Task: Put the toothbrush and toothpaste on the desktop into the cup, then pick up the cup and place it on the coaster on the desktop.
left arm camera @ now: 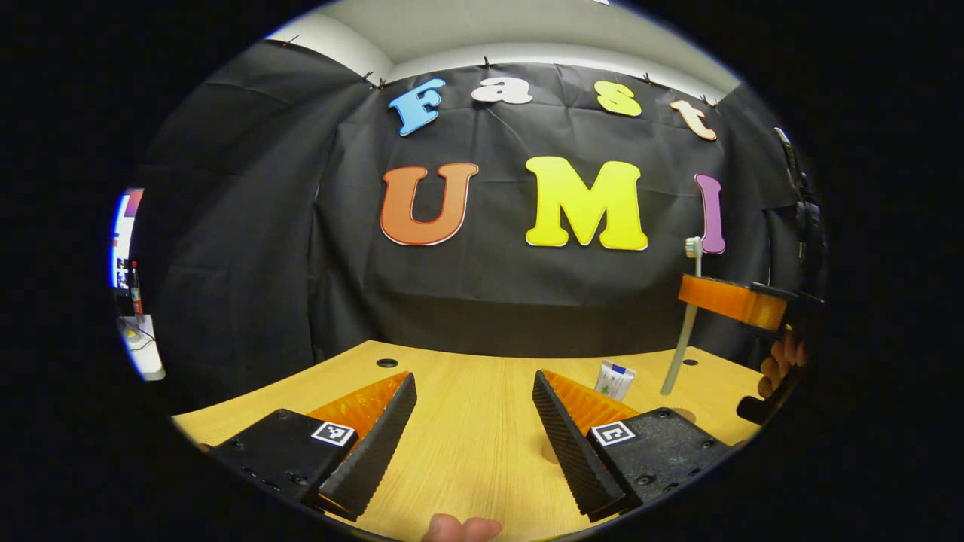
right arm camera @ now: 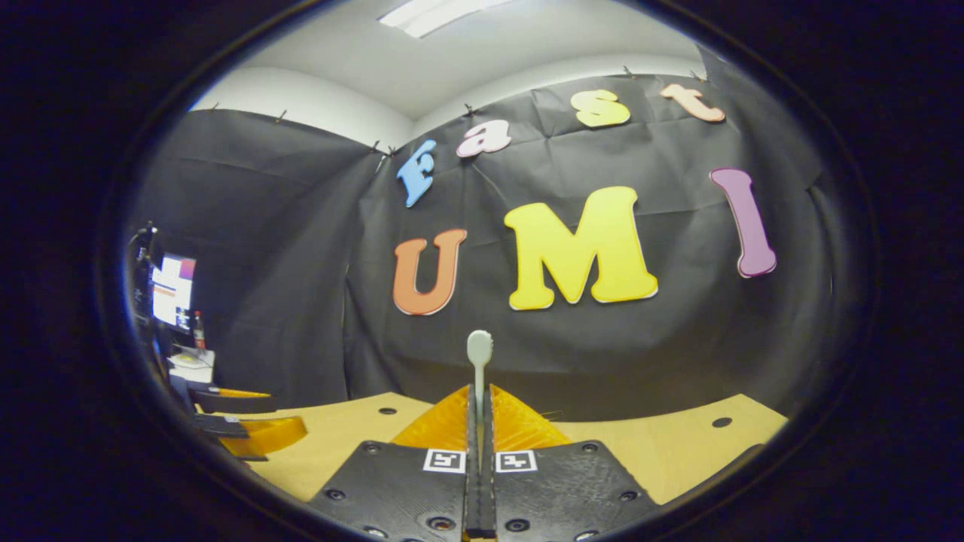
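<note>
1. The fingers of the right gripper (right arm camera: 479, 482) are pressed together on the thin handle of the pale grey plastic toothbrush (right arm camera: 480, 354). In the right gripper view the handle comes up out of the narrow slit between them, and the rounded brush head stands above the tips.

2. In the left gripper view the same right gripper (left arm camera: 734, 299) is seen farther off, on the right side, with a hand (left arm camera: 779, 365) behind it. It holds the toothbrush (left arm camera: 687, 324) in the air, almost upright, head up and lower end hanging free above the light wooden table (left arm camera: 474, 399).

3. The fingers of the left gripper (left arm camera: 474, 421) stand wide apart. Nothing is between them; they hold and touch nothing, and bare table shows in the gap.

4. I judge the toothbrush to be very light and stiff, with a smooth, narrow handle. It can turn or slip between the fingers, so a hold near the middle of the handle keeps it steady.

5. The small white toothpaste tube with a blue mark (left arm camera: 616, 379) is on the table, just beyond the right finger of the left gripper. It looks soft and light; I would take it across its flat body, not too hard.

6. I cannot find the cup or the coaster with certainty in these views.
</note>
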